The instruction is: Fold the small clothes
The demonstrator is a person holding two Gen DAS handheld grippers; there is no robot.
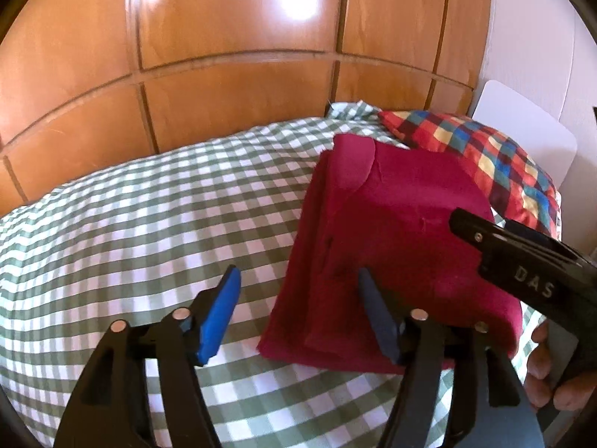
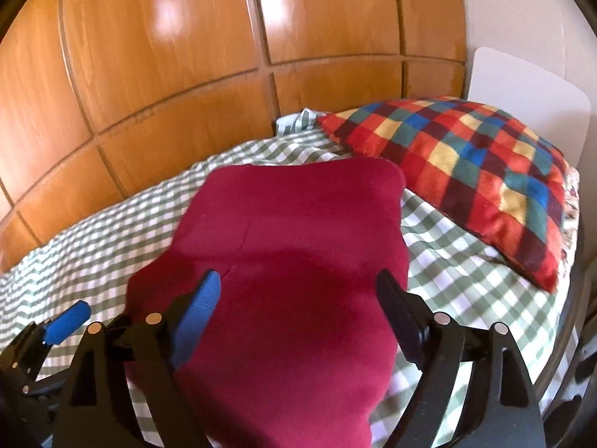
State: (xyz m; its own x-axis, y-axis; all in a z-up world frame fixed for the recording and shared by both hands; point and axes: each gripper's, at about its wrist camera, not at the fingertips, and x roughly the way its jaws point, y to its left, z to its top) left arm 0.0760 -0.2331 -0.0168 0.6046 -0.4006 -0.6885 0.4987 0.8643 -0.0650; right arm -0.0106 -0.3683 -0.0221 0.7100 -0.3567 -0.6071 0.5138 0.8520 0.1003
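A dark red garment (image 1: 395,231) lies folded into a rough rectangle on the green-and-white checked bedcover (image 1: 149,216). My left gripper (image 1: 298,291) is open and empty, its fingers straddling the garment's near left edge. In the right wrist view the garment (image 2: 291,246) fills the middle of the frame. My right gripper (image 2: 298,298) is open and empty, hovering over the garment's near part. The right gripper's black body (image 1: 522,261) shows at the right in the left wrist view. A blue pad of the left gripper (image 2: 69,321) shows at the lower left in the right wrist view.
A multicoloured checked cushion (image 2: 477,179) lies at the bed's far right, just beyond the garment. A wooden panelled wardrobe (image 1: 224,56) stands behind the bed. A white board (image 2: 530,93) stands behind the cushion.
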